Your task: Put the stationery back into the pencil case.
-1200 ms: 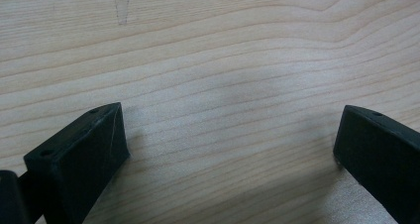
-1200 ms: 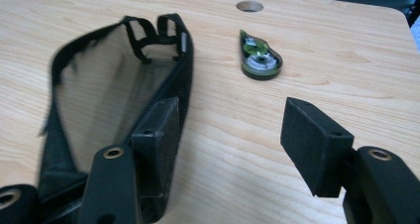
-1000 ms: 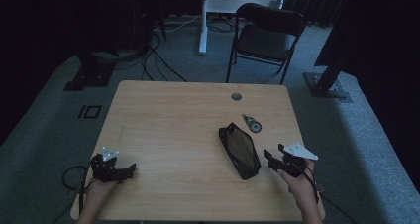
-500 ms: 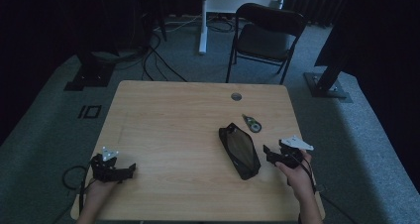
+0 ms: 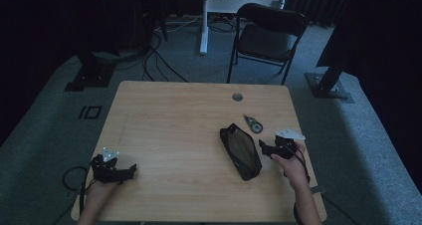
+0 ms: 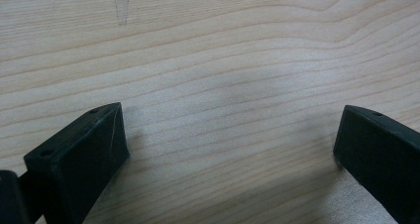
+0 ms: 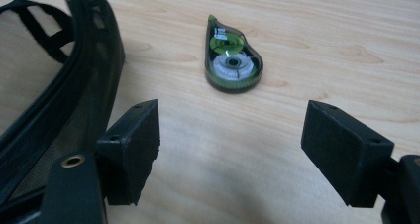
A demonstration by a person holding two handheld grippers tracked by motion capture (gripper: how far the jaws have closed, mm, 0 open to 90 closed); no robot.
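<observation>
Right tool beside the pouch, correction tape ahead

Right tool point(image 7: 230, 144), jaws just opening wide and empty, faces the green teardrop-shaped correction-tape dispenser point(image 7: 229, 55) lying flat on the tabletop point(image 5: 169, 115), tip pointing away; black mesh pouch point(image 7: 59, 110) just left.

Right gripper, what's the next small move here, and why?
Probably ease the right gripper forward to straddle the correction tape dispenser. Its jaws have just been opening, nothing sits between them, and the dispenser lies flat straight ahead, beside the black mesh pouch.

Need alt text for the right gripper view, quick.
Open right gripper aims at a green correction tape dispenser lying on the wooden table, nothing between its fingers. A black mesh pouch lies beside the left one.
</observation>
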